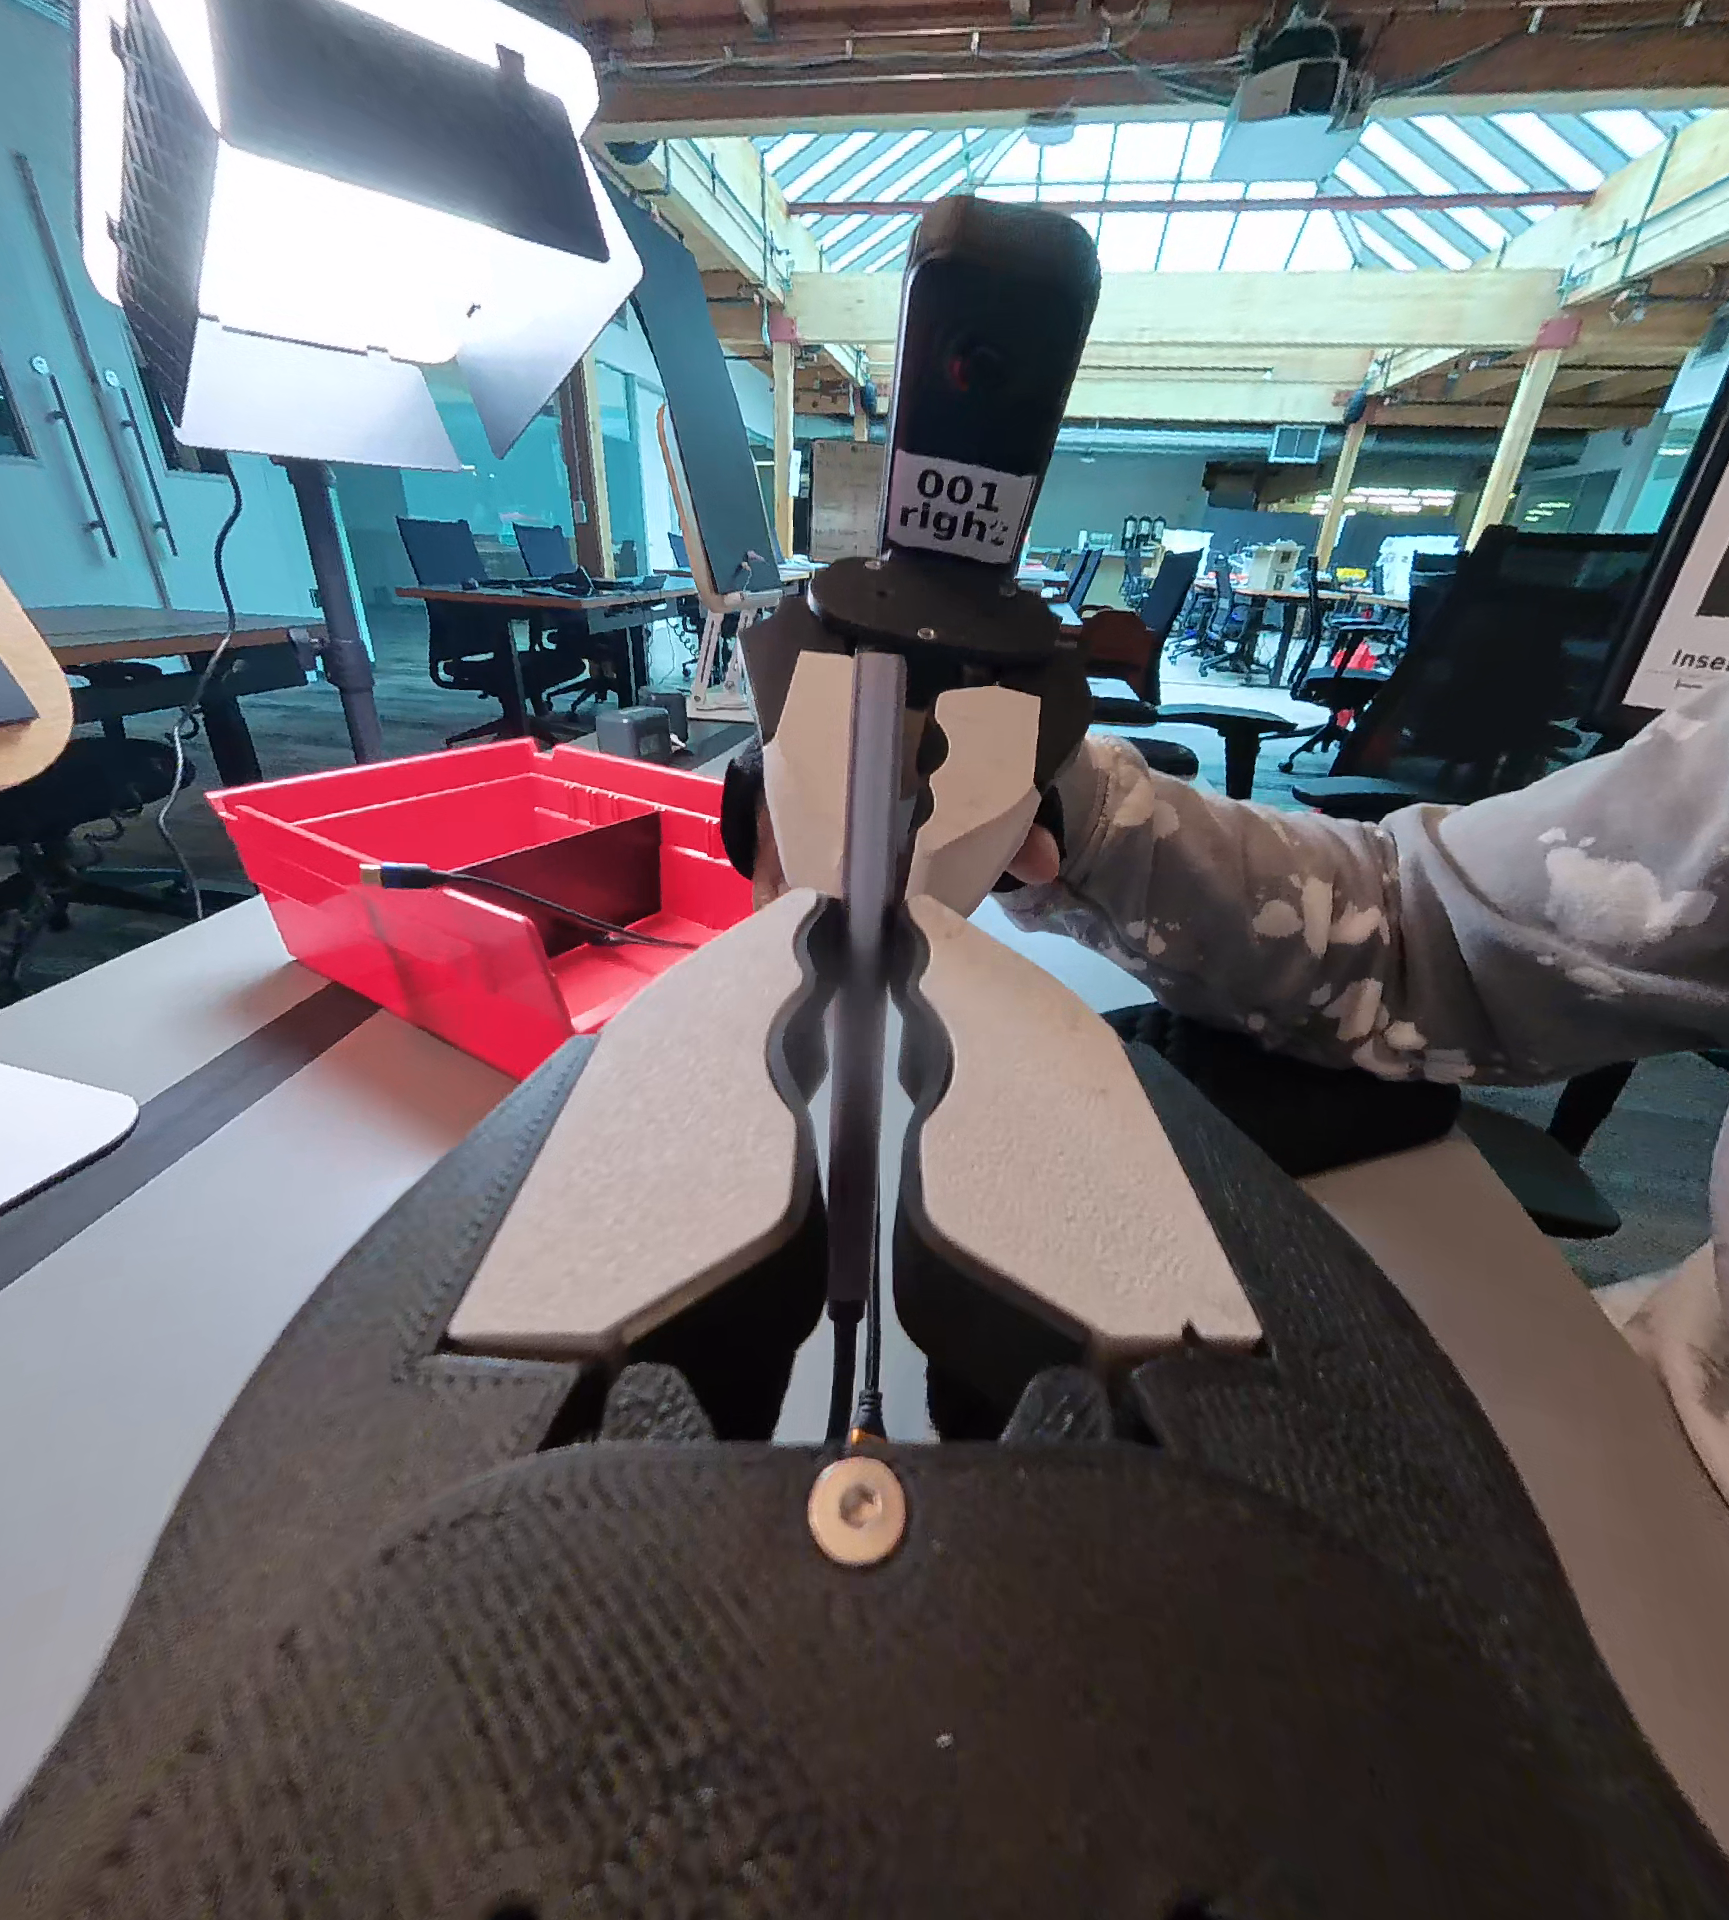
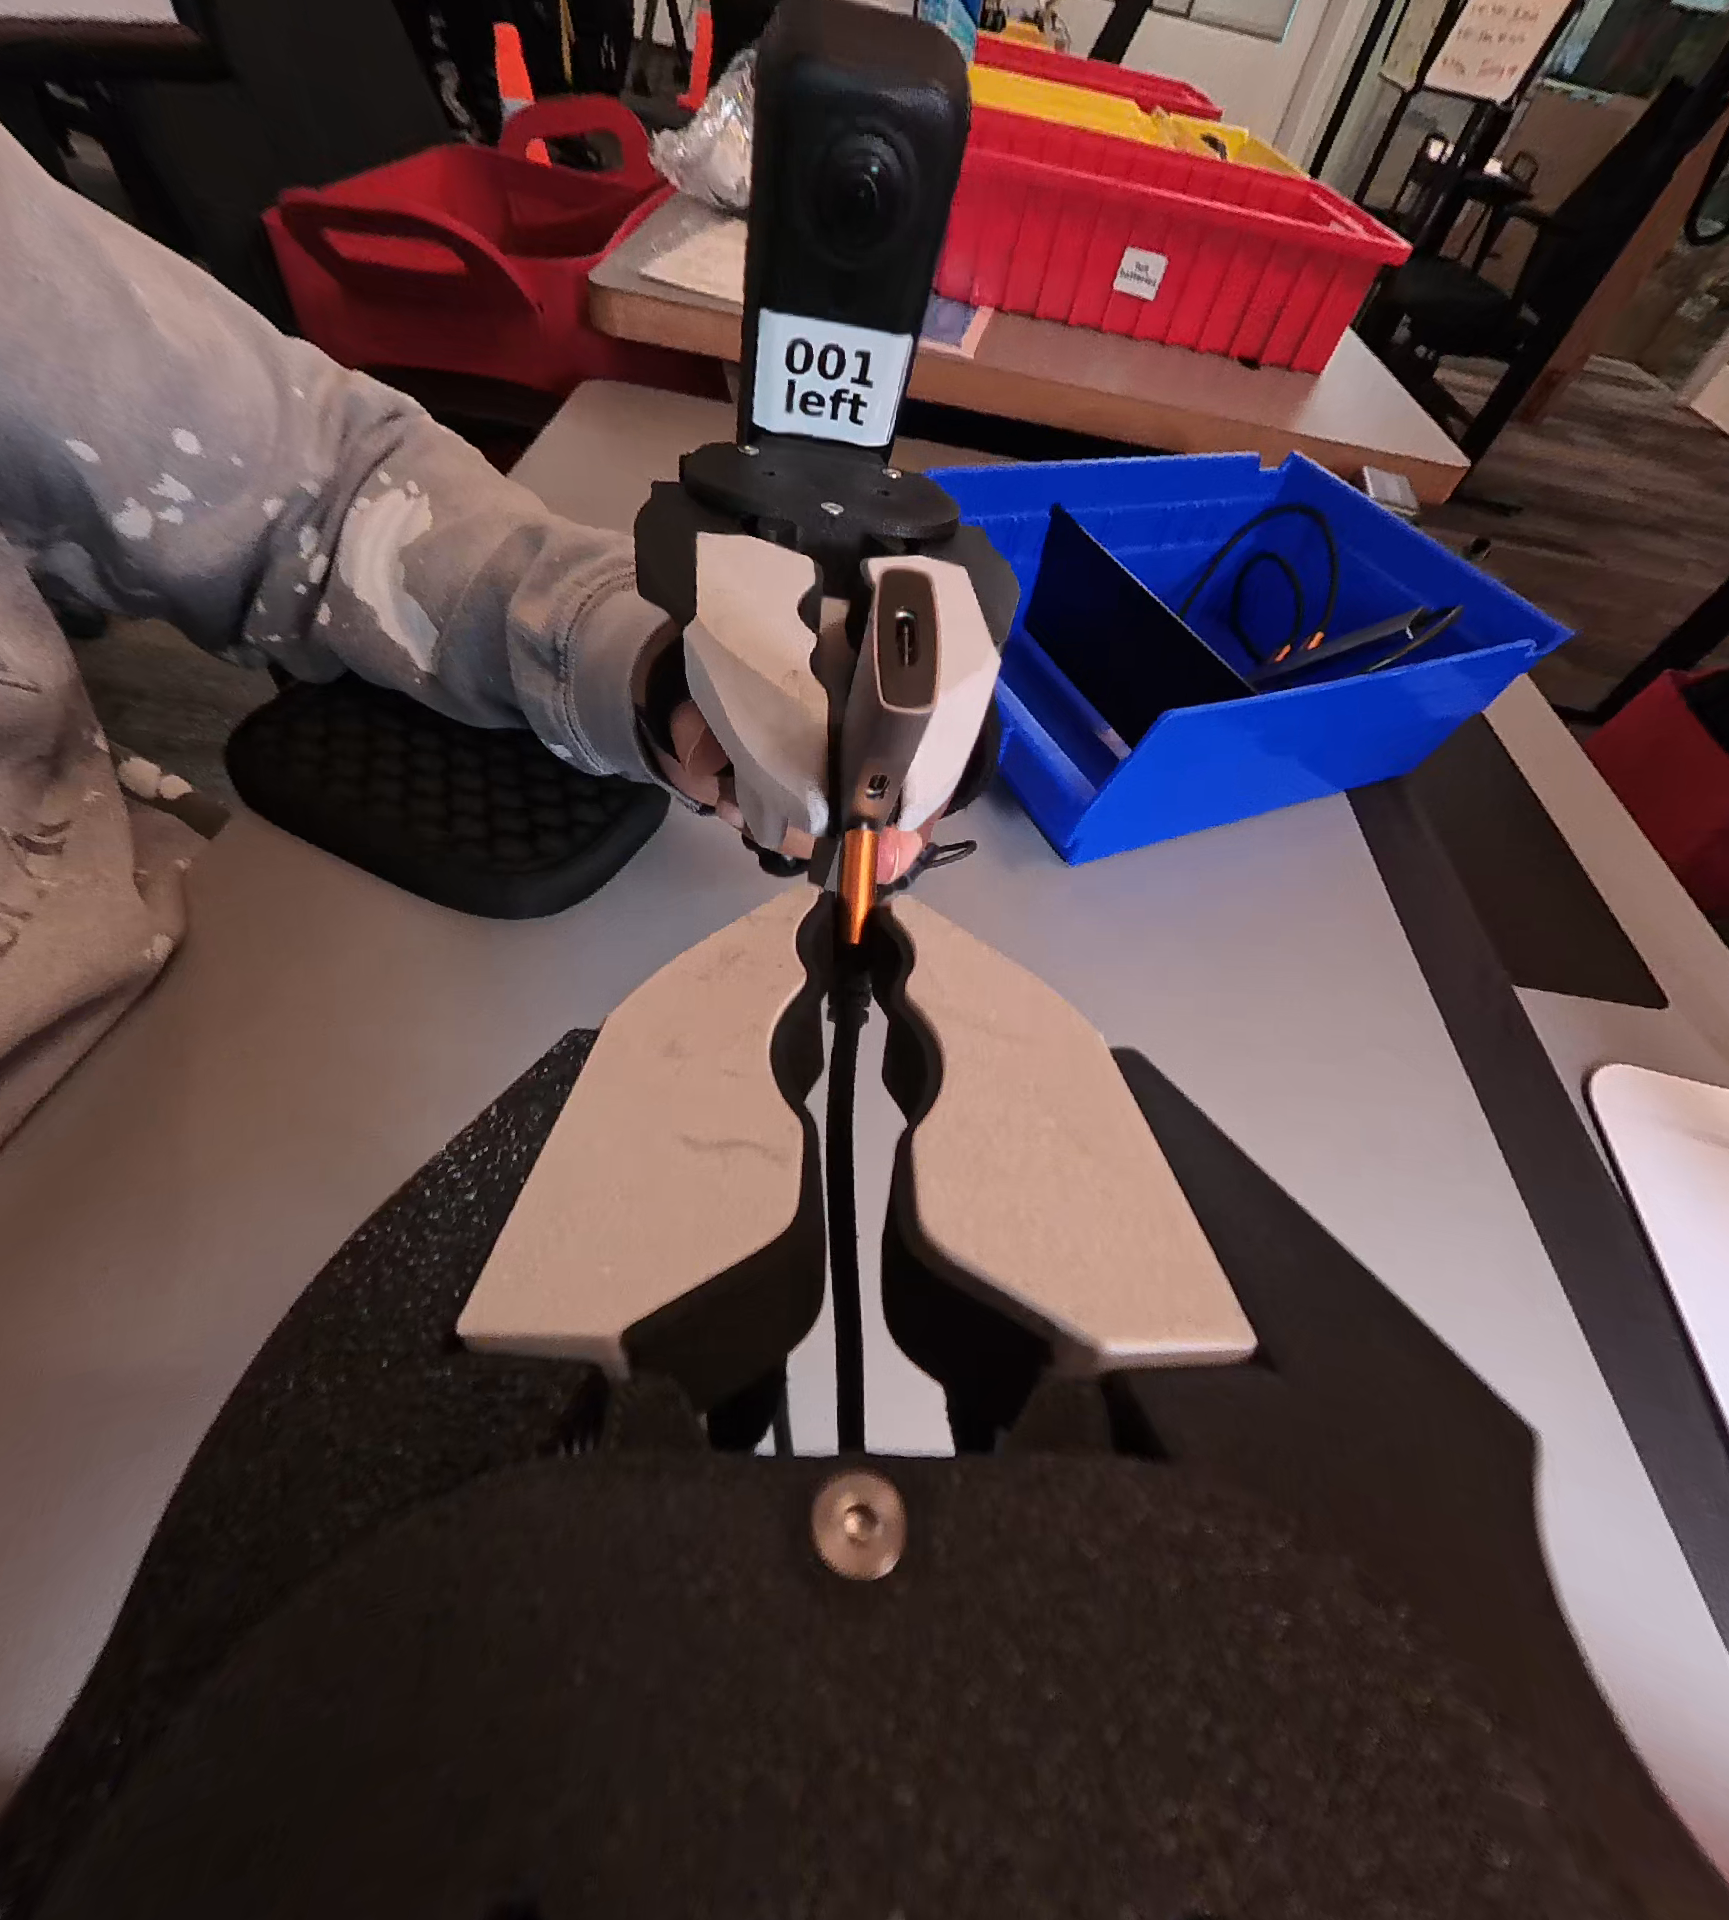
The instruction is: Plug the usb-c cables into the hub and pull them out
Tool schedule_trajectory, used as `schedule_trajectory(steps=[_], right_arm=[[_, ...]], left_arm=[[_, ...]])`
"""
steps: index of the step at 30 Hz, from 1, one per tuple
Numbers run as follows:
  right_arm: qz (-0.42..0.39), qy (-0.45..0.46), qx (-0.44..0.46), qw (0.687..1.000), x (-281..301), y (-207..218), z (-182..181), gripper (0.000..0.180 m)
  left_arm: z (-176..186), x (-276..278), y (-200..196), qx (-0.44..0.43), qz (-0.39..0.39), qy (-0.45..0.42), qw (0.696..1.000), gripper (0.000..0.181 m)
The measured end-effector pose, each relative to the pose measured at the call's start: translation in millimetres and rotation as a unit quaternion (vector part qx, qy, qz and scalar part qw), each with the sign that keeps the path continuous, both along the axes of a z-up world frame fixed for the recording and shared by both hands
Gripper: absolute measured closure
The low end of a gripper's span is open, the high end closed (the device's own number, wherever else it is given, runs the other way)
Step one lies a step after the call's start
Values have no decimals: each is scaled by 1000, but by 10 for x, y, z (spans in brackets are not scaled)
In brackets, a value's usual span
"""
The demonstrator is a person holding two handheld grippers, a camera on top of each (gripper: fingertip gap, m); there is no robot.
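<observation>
1. The left gripper (image 1: 858, 914) clamps the grey hub (image 2: 896, 649), held above the table (image 2: 1203, 987).
2. The right gripper (image 2: 847, 914) clamps the orange-collared usb-c cable (image 2: 857, 878) at the hub's lower port.
3. Keep plug and port coaxial; push or pull straight, without twisting.

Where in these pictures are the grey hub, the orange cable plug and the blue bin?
hub (image 2: 899, 649), right wrist view, on its grey end face beside the port.
orange cable plug (image 2: 856, 878), right wrist view, on its orange metal sleeve.
blue bin (image 2: 1286, 764), right wrist view, on its front wall.
</observation>
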State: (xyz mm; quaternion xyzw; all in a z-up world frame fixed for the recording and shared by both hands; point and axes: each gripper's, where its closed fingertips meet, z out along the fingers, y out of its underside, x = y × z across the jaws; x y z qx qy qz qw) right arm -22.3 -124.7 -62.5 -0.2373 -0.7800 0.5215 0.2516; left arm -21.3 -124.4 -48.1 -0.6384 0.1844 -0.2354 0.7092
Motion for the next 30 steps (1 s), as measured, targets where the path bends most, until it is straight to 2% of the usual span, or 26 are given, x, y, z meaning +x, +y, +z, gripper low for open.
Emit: schedule_trajectory(steps=[12, 13, 14, 15, 16, 17, 18, 20, 26, 30], right_arm=[[4, 15, -37, 999, 0, 1, 110, 172], [3, 12, -36, 999, -9, 12, 88, 173], [-19, -14, 16, 1000, -20, 150, -114, 173], [-38, -21, 21, 999, -14, 303, -251, 173], [-29, -25, -45, 998, 38, 339, -203, 173], [-29, -15, -80, 996, 66, 377, -72, 173], [-43, 6, -71, 997, 66, 438, 78, 173], [-73, 52, -45, 995, 63, 564, 435, 173], [-169, 89, 54, 980, 18, 1108, 1121, 174], [-249, 81, 95, 961, -78, 1667, 1331, 173]], left_arm=[[142, -4, 2, 17, 7, -25, 1000, 172], [176, -42, -10, 24, 10, -37, 999, 172], [343, -216, -77, 60, 29, -82, 994, 170], [621, -545, -231, 104, 48, -144, 983, 172], [814, -768, -393, 124, 49, -154, 979, 172], [890, -822, -509, 136, 56, -115, 982, 172], [854, -786, -545, 129, 66, -71, 987, 171], [713, -723, -516, 94, 67, -39, 993, 171], [367, -669, -372, 37, 64, -49, 996, 171], [-1, -544, -210, 2, 57, -68, 996, 172]])
